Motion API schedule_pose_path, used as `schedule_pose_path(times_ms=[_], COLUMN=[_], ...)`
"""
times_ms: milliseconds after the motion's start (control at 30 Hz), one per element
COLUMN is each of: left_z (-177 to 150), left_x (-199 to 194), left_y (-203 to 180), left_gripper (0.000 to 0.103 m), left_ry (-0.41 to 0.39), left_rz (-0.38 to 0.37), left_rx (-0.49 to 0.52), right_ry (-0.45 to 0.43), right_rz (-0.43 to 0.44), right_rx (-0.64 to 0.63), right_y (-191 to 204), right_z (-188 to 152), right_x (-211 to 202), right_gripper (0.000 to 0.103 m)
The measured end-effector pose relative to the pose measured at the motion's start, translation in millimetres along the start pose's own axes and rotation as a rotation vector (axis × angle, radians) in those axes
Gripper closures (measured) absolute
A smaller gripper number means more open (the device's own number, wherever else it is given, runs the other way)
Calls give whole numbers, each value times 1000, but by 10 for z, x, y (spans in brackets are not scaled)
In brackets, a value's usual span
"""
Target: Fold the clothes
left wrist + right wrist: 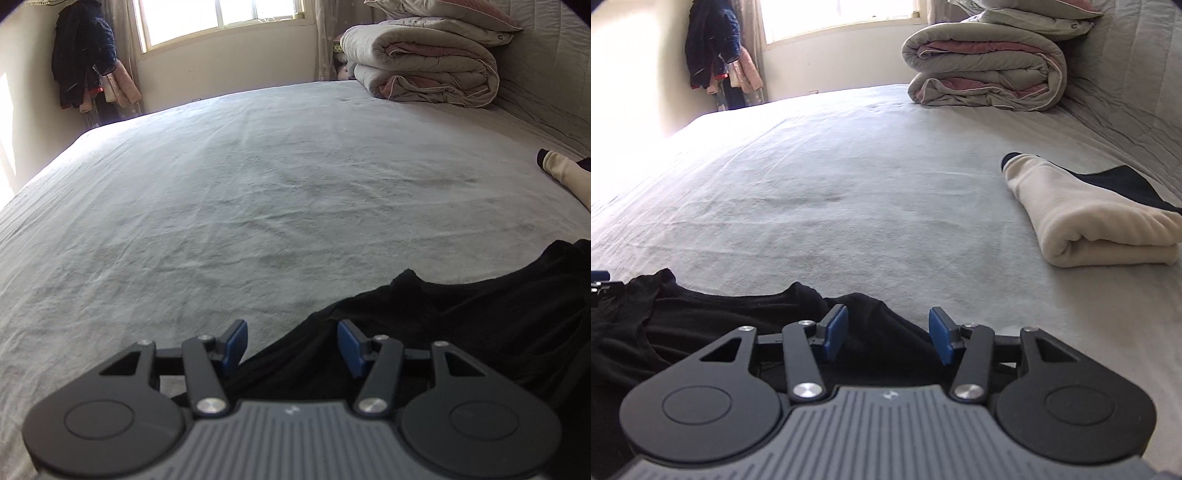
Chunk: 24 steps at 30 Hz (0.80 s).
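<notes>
left hand-held gripper (291, 343) parted, right hand-held gripper (888, 334) parted

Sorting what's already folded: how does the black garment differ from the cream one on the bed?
The black garment lies loose and rumpled; the cream garment is folded into a neat bundle. The black one lies under the grippers, the cream one farther off to the right. Both rest on the grey bedsheet.

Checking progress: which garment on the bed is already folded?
The cream garment at the right, a neat fold; the black garment by the grippers lies rumpled.

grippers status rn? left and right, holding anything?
Left gripper: open, over the black garment, gripping nothing.
Right gripper: open, the garment lying loose between its fingers, not held.
</notes>
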<state>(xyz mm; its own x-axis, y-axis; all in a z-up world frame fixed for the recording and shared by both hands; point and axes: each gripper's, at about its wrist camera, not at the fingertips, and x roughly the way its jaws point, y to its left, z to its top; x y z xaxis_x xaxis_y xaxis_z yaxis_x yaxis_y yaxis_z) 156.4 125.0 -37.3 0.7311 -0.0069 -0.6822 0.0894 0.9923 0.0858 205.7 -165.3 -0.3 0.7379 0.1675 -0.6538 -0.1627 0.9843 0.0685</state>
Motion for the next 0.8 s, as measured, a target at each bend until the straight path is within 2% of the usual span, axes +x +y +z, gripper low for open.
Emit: schedule_pose_path(times_ms=[100,200,367,400,467,500,700,767,800], left_z=[69,110,190,199,225,236,268,275,279], left_x=[181,269,345,351,361,368,402,420,427], left_y=[-35,-58,-80,-84,-95,-101,-135,-139,-143], left_gripper=[48,49,52,53,59,62,65,66,71], left_ry=[25,22,32,35,44,50,88,100,104], left_rz=[-42,-73,-175,-188,-216,-230,-318,-325,-327], left_rx=[18,33,44,47,53,55,65,66,62], right_ry=[28,45,51,57,70,76,114,125,130], right_rz=[2,19,138,154,178,189,265,252,243], right_rx=[-96,-154,-262,-282,-287,-275,-226,-237,-241], right_y=[96,104,223,255,286,285,298,334,354], right_z=[43,72,160,173,207,226,265,249,239], right_x=[145,242,303,325,386,415,538,573,597], right_gripper=[58,58,59,63,73,75,76,76,77])
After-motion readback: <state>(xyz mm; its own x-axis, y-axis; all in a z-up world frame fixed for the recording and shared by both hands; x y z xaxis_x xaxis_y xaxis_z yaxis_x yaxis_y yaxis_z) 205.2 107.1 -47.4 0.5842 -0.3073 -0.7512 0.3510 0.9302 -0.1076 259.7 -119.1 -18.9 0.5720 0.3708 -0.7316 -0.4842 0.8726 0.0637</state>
